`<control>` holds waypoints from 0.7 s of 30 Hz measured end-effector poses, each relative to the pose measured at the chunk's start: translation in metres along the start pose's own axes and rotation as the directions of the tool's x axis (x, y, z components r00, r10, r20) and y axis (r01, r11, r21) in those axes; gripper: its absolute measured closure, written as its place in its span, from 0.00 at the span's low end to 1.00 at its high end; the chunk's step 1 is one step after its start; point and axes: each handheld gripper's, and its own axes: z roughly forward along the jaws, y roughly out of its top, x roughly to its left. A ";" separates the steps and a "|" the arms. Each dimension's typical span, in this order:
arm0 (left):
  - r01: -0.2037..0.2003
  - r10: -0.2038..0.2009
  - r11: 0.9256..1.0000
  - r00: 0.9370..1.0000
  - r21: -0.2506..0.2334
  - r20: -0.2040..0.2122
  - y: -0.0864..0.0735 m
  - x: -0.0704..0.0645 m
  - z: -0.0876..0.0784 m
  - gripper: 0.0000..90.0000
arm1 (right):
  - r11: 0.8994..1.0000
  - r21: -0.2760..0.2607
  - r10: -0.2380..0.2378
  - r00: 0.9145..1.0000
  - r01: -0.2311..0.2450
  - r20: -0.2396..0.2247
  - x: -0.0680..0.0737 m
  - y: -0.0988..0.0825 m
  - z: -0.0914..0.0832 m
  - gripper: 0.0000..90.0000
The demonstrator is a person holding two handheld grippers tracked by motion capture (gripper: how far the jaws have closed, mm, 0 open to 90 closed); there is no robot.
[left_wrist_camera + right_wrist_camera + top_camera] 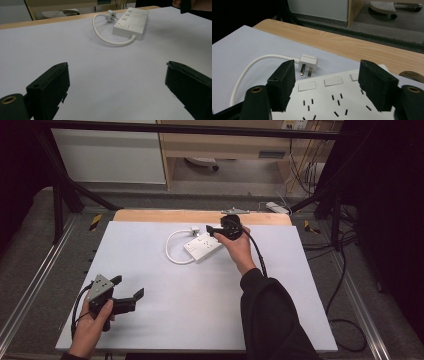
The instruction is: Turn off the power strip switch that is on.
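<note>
A white power strip [202, 246] lies flat at the far middle of the white table top [200, 305]. Its short white cable [172, 251] loops round to a loose plug [195, 231] lying beside it. My right gripper [212, 231] hovers over the strip's far end with its jaws apart. In the right gripper view the right gripper [327, 67] is open above the strip [332, 100], with nothing between its pads, and the plug [308, 61] lies just beyond. My left gripper [129, 286] rests near the front left, open and holding nothing. In the left gripper view the left gripper [117, 65] faces the distant strip [131, 23].
A bare wooden strip [200, 216] runs along the table's far edge. Black frame posts [57, 205] stand at the back corners. Cables [345, 270] trail on the floor to the right. A chair base [384, 6] sits beyond the table.
</note>
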 end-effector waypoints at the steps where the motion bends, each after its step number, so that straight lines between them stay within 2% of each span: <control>1: 0.000 0.000 1.000 1.000 0.001 -0.001 0.000 0.000 0.000 0.06 | 1.000 -0.003 -0.005 1.000 0.005 0.008 0.000 0.001 -0.002 0.28; 3: 0.001 -0.001 1.000 1.000 0.001 -0.001 0.000 0.000 0.000 0.06 | 1.000 -0.013 -0.011 1.000 0.011 0.008 0.001 0.003 -0.008 0.25; 10: 0.005 -0.005 1.000 1.000 0.007 0.003 -0.001 0.000 0.001 0.06 | 1.000 -0.016 -0.006 1.000 0.006 0.004 0.001 0.010 -0.024 0.08; 15: 0.004 -0.004 1.000 1.000 0.010 0.004 -0.001 0.000 0.001 0.06 | 1.000 -0.017 -0.015 1.000 0.015 -0.012 0.001 0.015 -0.037 0.06; 17: 0.002 -0.002 1.000 1.000 0.009 0.001 -0.001 0.000 0.000 0.06 | 0.999 -0.011 -0.037 0.999 0.037 0.005 0.002 0.016 -0.043 0.06; 21: 0.005 -0.005 1.000 1.000 0.009 -0.001 -0.001 0.000 0.001 0.06 | 0.999 -0.017 -0.050 0.999 0.050 0.005 0.002 0.017 -0.054 0.06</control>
